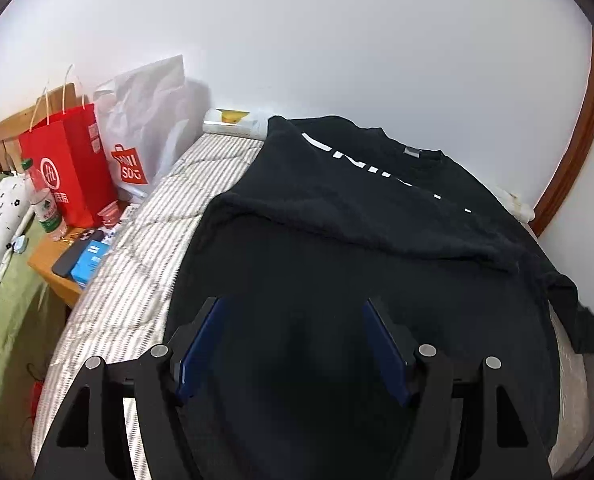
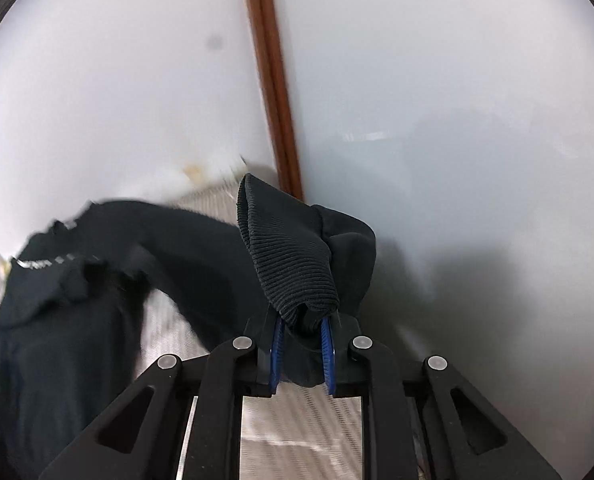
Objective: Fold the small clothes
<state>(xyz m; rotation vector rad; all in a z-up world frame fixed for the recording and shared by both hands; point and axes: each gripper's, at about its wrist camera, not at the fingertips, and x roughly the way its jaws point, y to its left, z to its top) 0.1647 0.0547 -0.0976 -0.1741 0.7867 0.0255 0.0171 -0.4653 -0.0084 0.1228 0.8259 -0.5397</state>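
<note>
Two grippers work over one black sweatshirt (image 1: 357, 240) spread on a striped quilt (image 1: 137, 264); the garment lies front up, with white lettering across the chest and one sleeve folded across the body; the left gripper (image 1: 293, 344) hovers over the lower part of it with its blue pads (image 1: 199, 344) spread wide and nothing between them; the right gripper (image 2: 301, 354) has its blue pads drawn close and pinches the ribbed cuff (image 2: 285, 248) of the other sleeve, which stands bunched above the jaws and is lifted clear of the quilt, the sleeve trailing back to the body at the left; a red paper bag (image 1: 67, 168) and a white shopping bag (image 1: 145, 128) stand beside the bed against the white wall (image 1: 337, 40).
</note>
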